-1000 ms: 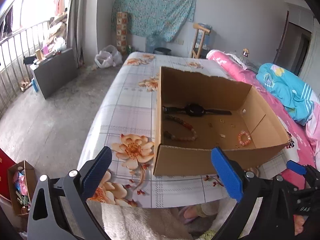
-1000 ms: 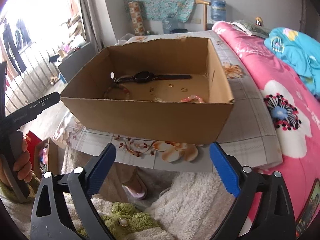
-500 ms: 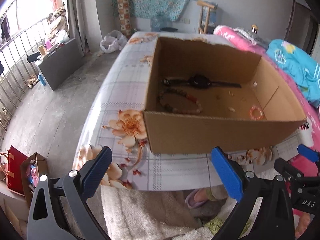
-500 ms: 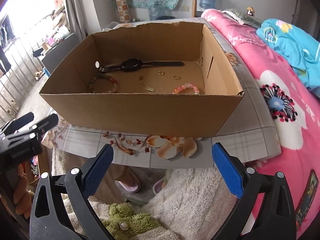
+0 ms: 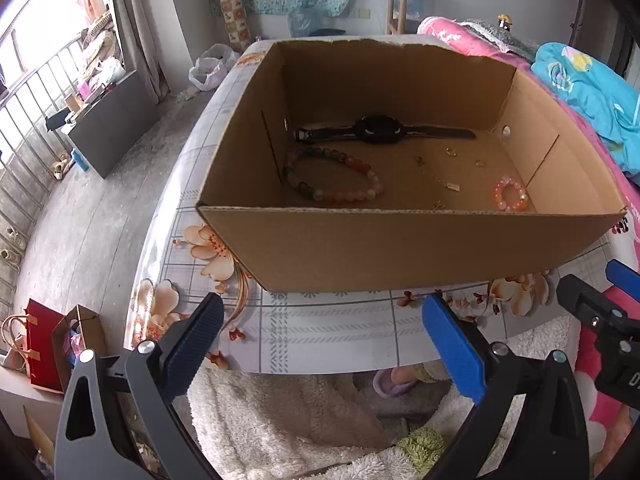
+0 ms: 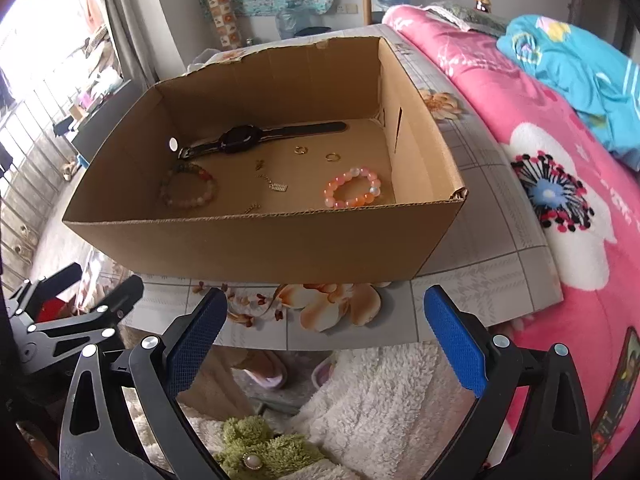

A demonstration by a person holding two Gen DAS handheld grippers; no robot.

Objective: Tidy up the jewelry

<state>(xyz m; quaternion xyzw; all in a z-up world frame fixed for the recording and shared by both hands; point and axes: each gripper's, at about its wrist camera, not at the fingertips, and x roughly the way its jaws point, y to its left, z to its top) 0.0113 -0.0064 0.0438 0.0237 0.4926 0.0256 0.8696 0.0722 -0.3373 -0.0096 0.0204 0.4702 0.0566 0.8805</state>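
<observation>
An open cardboard box [image 5: 400, 248] [image 6: 256, 244] stands on a floral tablecloth. Inside lie a black watch [image 5: 380, 130] [image 6: 244, 139], a large multicolour bead bracelet [image 5: 332, 178] [image 6: 188, 190], a small pink-orange bead bracelet [image 5: 511, 193] [image 6: 352, 192], a thin chain with a pendant [image 5: 440, 182] [image 6: 274, 184] and two small gold rings [image 5: 451, 152] [image 6: 301, 150]. My left gripper [image 5: 320, 344] hovers open before the box's near wall. My right gripper [image 6: 324, 336] is open too, near the table's front edge. Both hold nothing.
A pink flowered blanket [image 6: 540, 168] and a blue cloth [image 6: 580, 68] lie to the right of the table [image 5: 320, 336]. A fluffy white garment [image 6: 380, 408] is below the table edge. Paper bags [image 5: 44, 348] stand on the floor at left. The other gripper shows at the side of each view.
Both grippers have risen and come nearer the box, so its floor and the jewelry show more fully. Both stay open. Nothing in the box has moved.
</observation>
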